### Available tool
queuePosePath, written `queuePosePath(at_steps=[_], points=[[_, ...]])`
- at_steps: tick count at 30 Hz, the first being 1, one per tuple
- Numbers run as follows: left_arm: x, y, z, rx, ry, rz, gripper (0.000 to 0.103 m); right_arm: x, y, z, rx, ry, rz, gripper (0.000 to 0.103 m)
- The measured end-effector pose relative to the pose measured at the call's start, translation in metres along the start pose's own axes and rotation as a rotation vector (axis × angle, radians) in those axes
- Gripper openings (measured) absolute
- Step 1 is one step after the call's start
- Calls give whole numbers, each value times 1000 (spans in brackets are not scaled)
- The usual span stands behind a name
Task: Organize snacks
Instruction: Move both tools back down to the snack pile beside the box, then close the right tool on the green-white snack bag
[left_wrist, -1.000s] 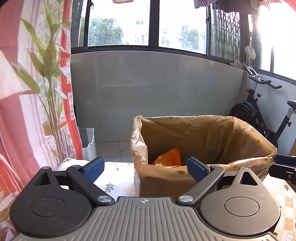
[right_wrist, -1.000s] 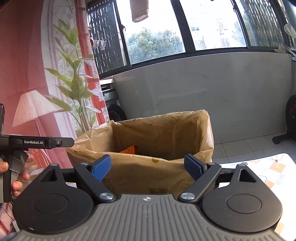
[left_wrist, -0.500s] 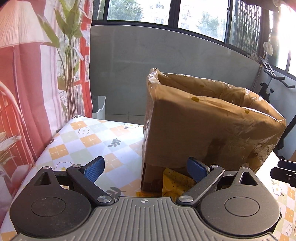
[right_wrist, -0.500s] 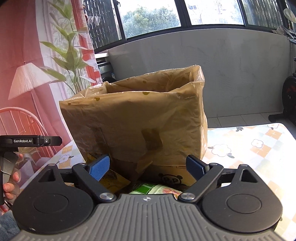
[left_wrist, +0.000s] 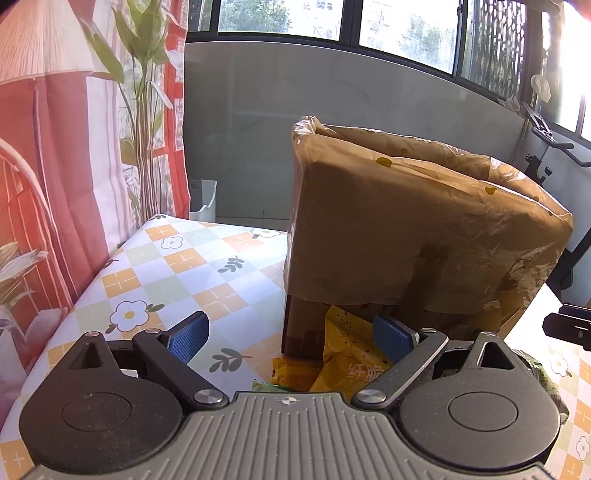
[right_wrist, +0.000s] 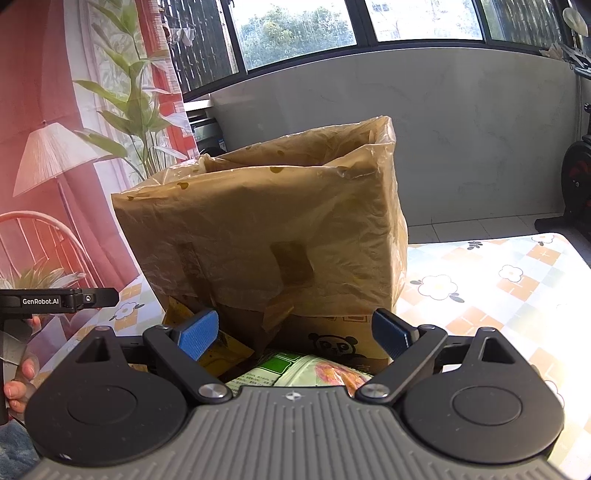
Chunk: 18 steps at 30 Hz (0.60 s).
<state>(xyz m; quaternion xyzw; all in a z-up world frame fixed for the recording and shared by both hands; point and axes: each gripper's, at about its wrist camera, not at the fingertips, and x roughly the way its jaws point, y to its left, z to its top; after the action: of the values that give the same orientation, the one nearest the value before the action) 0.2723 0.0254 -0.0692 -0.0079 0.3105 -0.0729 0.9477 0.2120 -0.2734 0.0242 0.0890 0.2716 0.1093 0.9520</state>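
Two grippers, left gripper (left_wrist: 290, 334) and right gripper (right_wrist: 293, 334), hover with jaws apart and empty over snack packets: a yellow packet (left_wrist: 349, 360) and green packet (right_wrist: 295, 371) lying at the near foot of the lined box (right_wrist: 266, 236). Closing now may snag the liner, perhaps tipping the box.

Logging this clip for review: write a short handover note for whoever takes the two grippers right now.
Left gripper: open, empty, low over the yellow packet.
Right gripper: open, empty, above the green packet.
The box lined with a brown bag stands on the checked tablecloth; both packets and an orange one lie at its near foot.
Done: cannot tell; the box's inside is hidden.
Left: put these packets in.
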Motion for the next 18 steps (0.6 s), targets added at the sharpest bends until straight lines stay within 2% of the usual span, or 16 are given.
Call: queuePosePath(at_steps=[9, 18], points=[[0, 8, -9, -14, 29, 54, 97, 6, -8, -1, 21, 14, -37, 92], [-2, 0, -14, 24, 12, 56, 98, 35, 4, -15, -21, 116, -30, 93]])
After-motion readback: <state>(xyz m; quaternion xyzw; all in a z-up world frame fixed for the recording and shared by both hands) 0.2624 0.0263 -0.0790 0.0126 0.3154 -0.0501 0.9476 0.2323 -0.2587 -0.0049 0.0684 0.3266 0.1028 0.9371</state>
